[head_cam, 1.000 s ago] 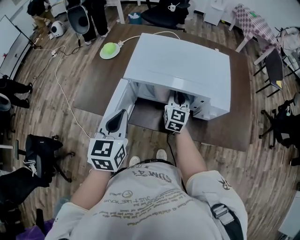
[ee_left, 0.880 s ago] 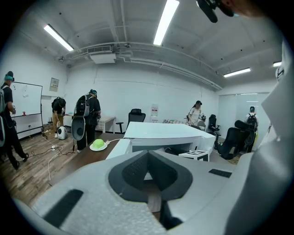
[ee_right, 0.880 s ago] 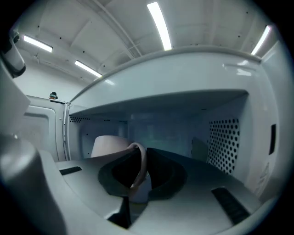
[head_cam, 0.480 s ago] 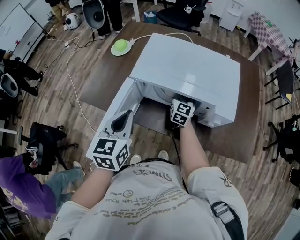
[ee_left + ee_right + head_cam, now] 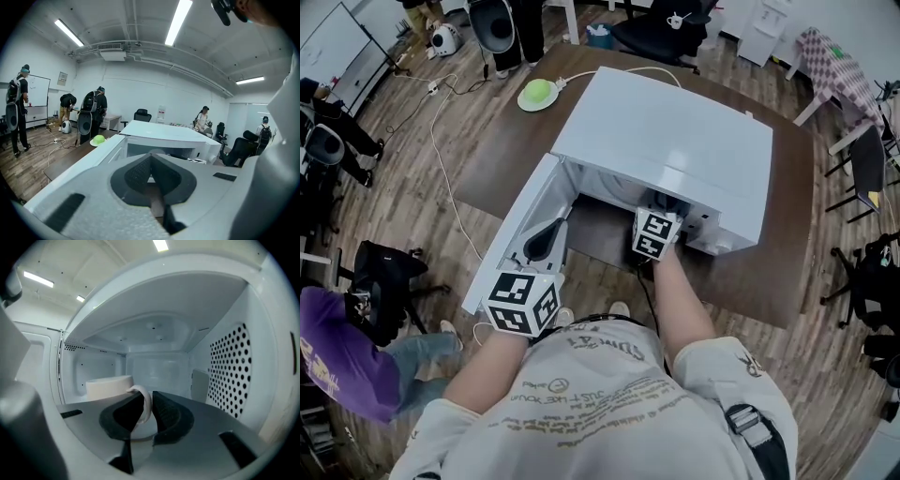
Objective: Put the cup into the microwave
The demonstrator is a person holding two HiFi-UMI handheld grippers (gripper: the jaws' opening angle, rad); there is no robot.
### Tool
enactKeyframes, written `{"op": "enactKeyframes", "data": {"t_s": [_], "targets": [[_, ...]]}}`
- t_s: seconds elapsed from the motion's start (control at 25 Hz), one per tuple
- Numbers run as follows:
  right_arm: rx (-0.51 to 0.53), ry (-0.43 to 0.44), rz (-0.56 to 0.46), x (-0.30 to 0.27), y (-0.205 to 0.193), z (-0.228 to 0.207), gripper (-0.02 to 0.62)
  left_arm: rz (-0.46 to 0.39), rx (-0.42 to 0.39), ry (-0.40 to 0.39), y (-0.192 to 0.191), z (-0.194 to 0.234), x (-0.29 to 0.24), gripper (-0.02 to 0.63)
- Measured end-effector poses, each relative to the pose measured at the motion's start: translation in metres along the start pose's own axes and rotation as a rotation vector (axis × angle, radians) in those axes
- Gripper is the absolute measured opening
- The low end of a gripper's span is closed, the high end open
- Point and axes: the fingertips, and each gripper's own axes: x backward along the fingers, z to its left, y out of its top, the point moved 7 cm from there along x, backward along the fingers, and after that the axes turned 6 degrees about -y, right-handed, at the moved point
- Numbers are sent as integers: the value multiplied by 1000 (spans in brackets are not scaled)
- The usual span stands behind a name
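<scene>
Right gripper (image 5: 147,394) reaches inside the microwave (image 5: 670,141), centre frame; its jaws are opening, with the handle (image 5: 148,408) of the cup (image 5: 108,385) between them; cup stands on the oven floor, left of centre; left gripper (image 5: 151,158) has its jaws together and empty, near the open door (image 5: 517,220).

Brown table (image 5: 792,239), green dome (image 5: 536,93), checkered tablecloth (image 5: 828,54), wooden floor (image 5: 389,211)
</scene>
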Motion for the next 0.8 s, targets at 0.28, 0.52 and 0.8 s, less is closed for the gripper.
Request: {"op": "enactKeyframes", "data": {"t_s": [0.28,0.52,0.8], "targets": [[-13,-30,55,10,-10,2,109,3,8,0,-5,-7,0,14],[-65,-34,50,25,-12,8,140,2,16,5,-6,-8,3,14],[-84,32,87,50,-4,13,52,-2,21,-12,-8,-2,2,14]]}}
